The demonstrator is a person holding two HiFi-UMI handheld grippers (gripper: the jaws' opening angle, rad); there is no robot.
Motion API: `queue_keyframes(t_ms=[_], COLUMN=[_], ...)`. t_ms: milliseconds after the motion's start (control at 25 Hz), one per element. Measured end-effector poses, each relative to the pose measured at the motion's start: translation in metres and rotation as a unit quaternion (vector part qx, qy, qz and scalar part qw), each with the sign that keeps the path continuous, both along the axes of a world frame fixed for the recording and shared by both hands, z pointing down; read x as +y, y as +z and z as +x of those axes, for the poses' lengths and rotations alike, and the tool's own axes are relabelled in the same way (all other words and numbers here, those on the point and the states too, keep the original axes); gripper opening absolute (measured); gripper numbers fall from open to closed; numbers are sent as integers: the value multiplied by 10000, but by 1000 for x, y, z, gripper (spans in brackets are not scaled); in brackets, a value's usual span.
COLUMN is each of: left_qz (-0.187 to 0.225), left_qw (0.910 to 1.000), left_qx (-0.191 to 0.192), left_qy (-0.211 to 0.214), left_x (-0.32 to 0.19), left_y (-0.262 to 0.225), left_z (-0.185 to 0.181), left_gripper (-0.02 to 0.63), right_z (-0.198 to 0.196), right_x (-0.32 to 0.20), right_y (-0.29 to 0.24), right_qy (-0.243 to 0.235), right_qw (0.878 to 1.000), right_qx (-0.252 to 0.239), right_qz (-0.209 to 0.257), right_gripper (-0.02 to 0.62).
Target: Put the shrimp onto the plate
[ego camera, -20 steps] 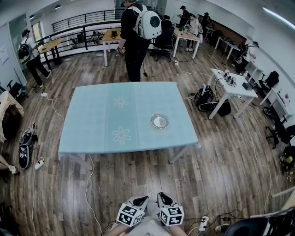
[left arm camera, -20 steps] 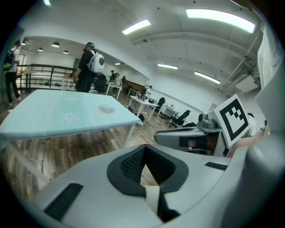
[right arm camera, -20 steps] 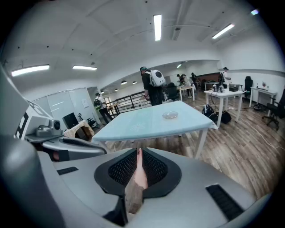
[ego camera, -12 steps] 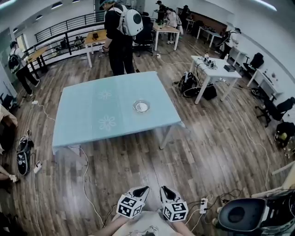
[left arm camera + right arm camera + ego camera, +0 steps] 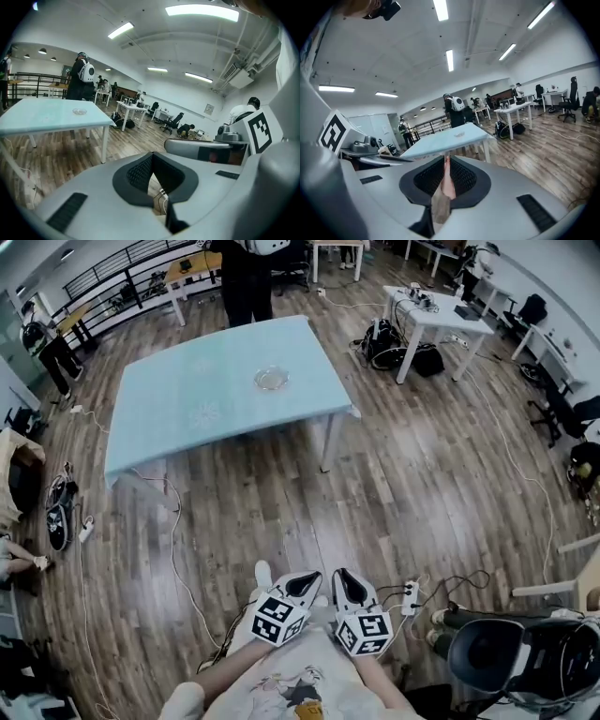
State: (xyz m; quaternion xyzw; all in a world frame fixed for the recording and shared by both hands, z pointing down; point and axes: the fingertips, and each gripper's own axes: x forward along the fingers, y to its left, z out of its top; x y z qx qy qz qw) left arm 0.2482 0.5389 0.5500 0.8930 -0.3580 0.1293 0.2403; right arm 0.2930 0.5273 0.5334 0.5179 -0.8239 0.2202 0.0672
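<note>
A small clear plate [image 5: 270, 378] sits on the table with the light blue cloth [image 5: 178, 418], far ahead of me across the wooden floor. Both grippers are held close to my body, side by side, low in the head view. In the right gripper view, the right gripper [image 5: 446, 174] is shut on a pale pink shrimp [image 5: 446, 186], with the plate [image 5: 459, 134] small in the distance. The left gripper [image 5: 153, 182] has its jaws drawn together with nothing between them; its view shows the plate [image 5: 79, 111] far off to the left. The head view does not show the shrimp.
A person with a white backpack [image 5: 246, 268] stands at the table's far edge. A white desk [image 5: 441, 310] with bags under it is at the right. Cables and a power strip [image 5: 409, 596] lie near my feet. A dark round stool [image 5: 497, 662] is at bottom right.
The table and plate have slid up and grown smaller in the head view, and more floor shows in front of me. Both grippers stay together near my body.
</note>
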Motion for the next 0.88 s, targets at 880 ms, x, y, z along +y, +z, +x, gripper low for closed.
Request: queue_keyframes(t_ms=[880], left_qz=[-119], left_qw=[9994], left_qx=[264], left_qy=[-209], left_x=[-175], left_y=[-7], left_z=[-67], left_gripper=[8], right_z=[-55], right_x=[-180], right_y=[-21], right_qy=[170], right_qw=[9995], right_qx=[258], right_qz=[-63], right_gripper=[57])
